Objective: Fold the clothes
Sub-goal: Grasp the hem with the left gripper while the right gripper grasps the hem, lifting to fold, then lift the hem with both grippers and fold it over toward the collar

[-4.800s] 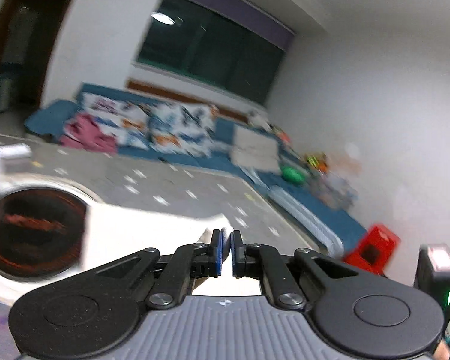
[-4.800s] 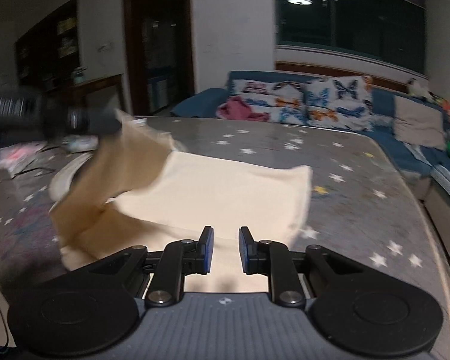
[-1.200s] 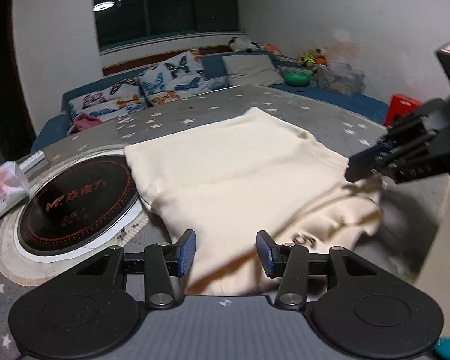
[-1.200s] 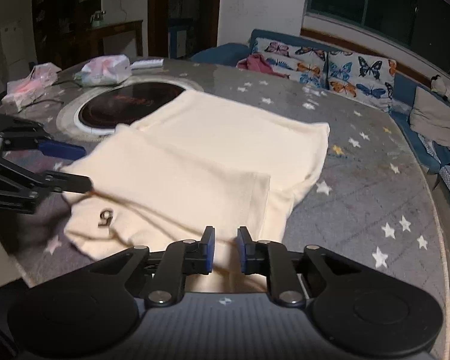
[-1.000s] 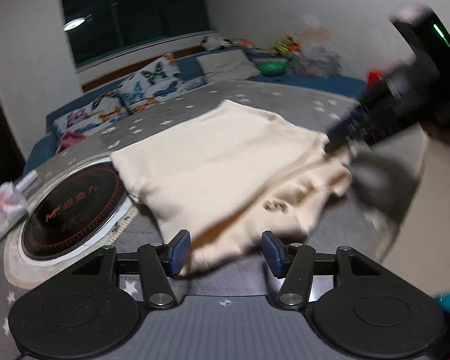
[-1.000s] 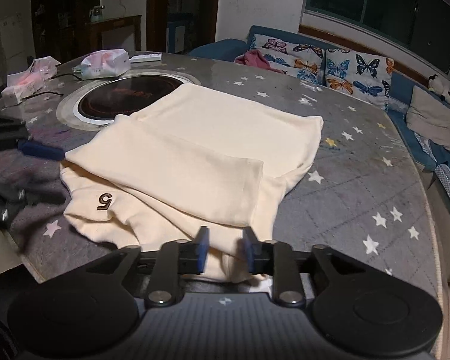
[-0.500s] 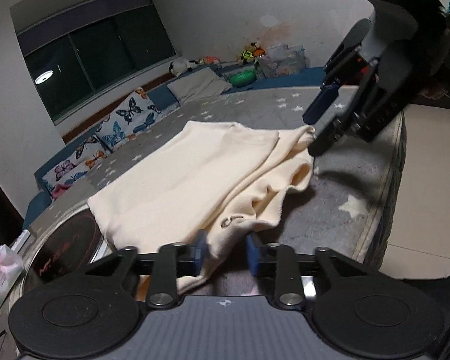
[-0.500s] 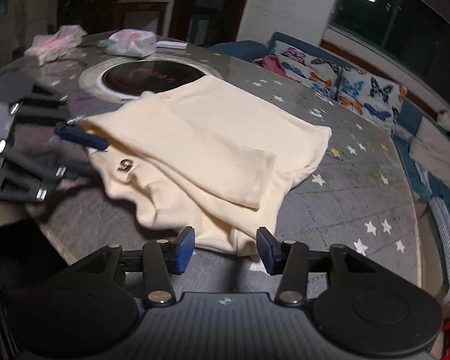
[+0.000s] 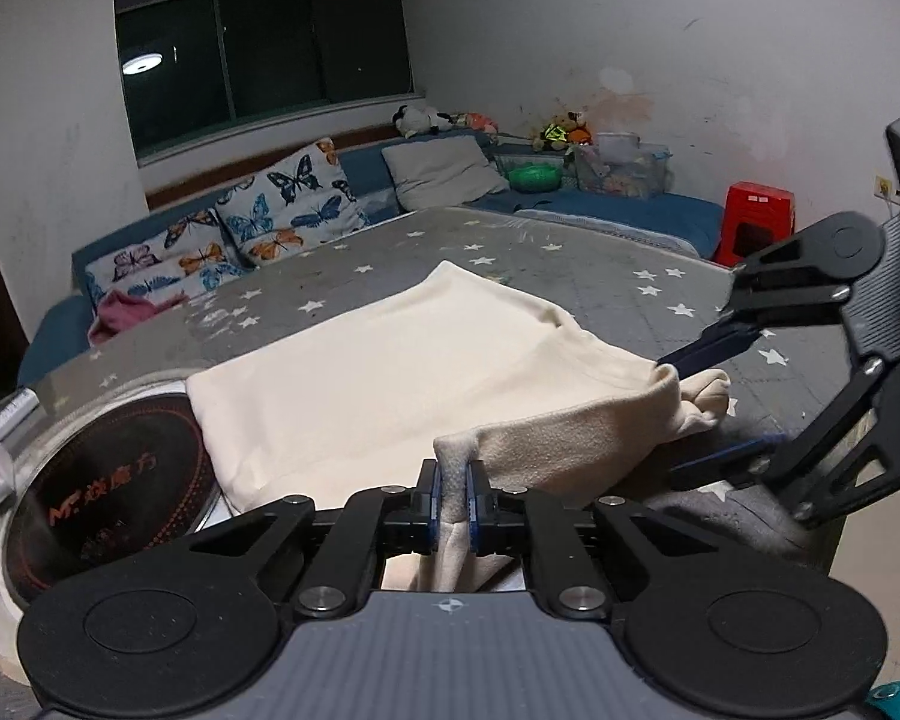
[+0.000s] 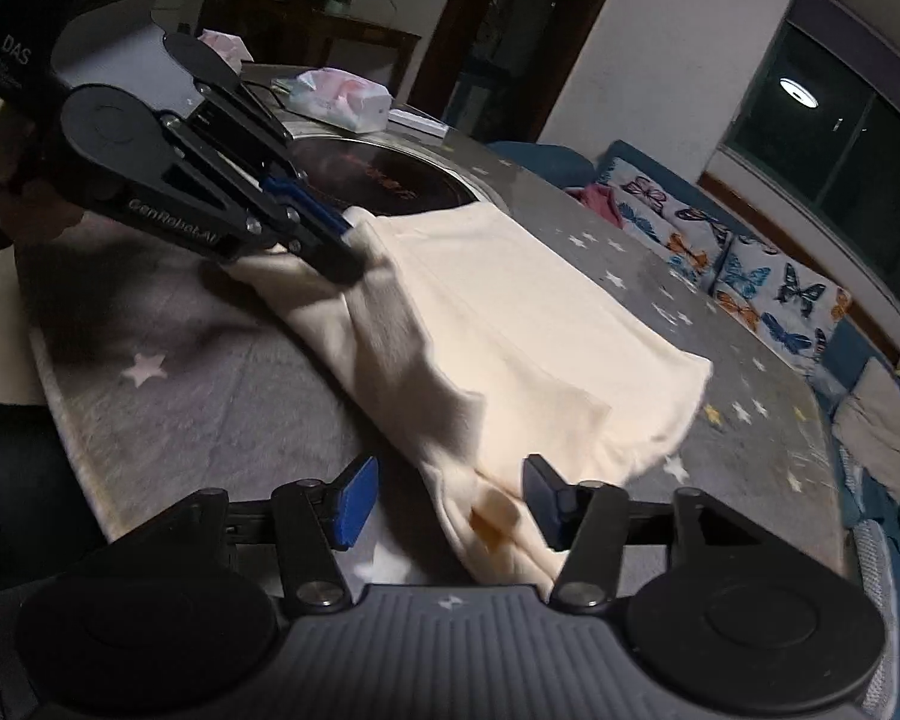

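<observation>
Left tool [image 9: 452,501] now clamped on cream garment [image 9: 390,372], right tool [image 10: 450,495] agape

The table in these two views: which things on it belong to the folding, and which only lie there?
Belong to the job:
- cream garment
- left gripper, shut on its near edge
- right gripper, open around the other near corner

Only lying there:
- round cooktop
- tissue pack
- pink cloth on the sofa

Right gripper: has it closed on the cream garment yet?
No. The right gripper has its fingers spread wide, with the near edge of the cream garment lying between them, not pinched.
</observation>
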`<state>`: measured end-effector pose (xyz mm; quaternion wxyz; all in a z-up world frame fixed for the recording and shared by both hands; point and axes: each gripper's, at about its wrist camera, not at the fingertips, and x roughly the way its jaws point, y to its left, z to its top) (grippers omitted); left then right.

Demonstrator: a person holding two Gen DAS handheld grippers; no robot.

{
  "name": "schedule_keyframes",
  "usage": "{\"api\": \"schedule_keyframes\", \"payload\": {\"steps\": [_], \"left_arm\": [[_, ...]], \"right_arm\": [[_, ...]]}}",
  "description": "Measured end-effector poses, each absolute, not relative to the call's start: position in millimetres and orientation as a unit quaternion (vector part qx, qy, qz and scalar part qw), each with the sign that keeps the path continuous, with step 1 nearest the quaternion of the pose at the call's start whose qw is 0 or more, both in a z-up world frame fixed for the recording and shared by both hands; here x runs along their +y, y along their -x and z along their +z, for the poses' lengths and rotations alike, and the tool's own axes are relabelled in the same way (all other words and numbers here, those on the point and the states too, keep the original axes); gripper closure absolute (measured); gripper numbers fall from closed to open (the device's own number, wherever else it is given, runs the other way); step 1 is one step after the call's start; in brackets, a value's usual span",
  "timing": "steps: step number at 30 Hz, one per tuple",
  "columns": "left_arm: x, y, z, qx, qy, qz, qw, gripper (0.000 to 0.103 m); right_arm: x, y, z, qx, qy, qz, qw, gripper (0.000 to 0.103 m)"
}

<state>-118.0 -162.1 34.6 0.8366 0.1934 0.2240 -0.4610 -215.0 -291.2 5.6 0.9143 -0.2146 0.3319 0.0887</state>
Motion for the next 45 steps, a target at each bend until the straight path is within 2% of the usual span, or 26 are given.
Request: {"api": "schedule_keyframes", "payload": {"steps": [2,3,5,6,8,10,17,18,19,21,22,25,37,45], "left_arm": [[-161,118,33,0.226,-0.196,-0.462,0.835,0.093],[-159,119,33,0.227,-0.197,-0.463,0.834,0.090],[-153,124,33,0.224,-0.199,-0.464,0.833,0.088],[-150,127,33,0.220,-0.202,-0.464,0.834,0.084],[-144,135,31,0.209,-0.215,-0.462,0.835,0.077],[-138,142,26,0.198,-0.233,-0.458,0.835,0.063],[-134,149,8,0.182,-0.282,-0.445,0.830,0.061],[-135,147,6,0.181,-0.287,-0.444,0.830,0.065],[-135,146,5,0.180,-0.291,-0.442,0.829,0.077],[-133,143,5,0.190,-0.284,-0.448,0.826,0.092],[-131,142,7,0.193,-0.278,-0.449,0.827,0.095],[-124,142,13,0.195,-0.260,-0.451,0.831,0.097],[-66,193,52,0.204,-0.214,-0.471,0.831,0.098],[-80,166,69,0.191,-0.199,-0.455,0.847,0.098]], "right_arm": [[-293,208,4,0.335,0.208,0.094,0.914,0.062],[-294,204,4,0.336,0.205,0.097,0.914,0.071],[-295,197,2,0.339,0.199,0.102,0.914,0.079],[-297,195,4,0.342,0.189,0.105,0.914,0.087],[-300,192,7,0.347,0.169,0.108,0.916,0.089],[-302,192,10,0.346,0.161,0.107,0.918,0.091],[-302,190,17,0.342,0.148,0.099,0.923,0.092],[-302,190,17,0.340,0.147,0.097,0.924,0.093],[-301,191,18,0.339,0.146,0.096,0.925,0.093],[-300,192,19,0.335,0.142,0.094,0.927,0.093],[-299,195,20,0.331,0.142,0.094,0.928,0.094],[-297,202,25,0.318,0.141,0.095,0.933,0.094],[-267,268,68,0.299,0.135,0.146,0.933,0.094],[-271,251,80,0.304,0.126,0.127,0.936,0.094]]}}
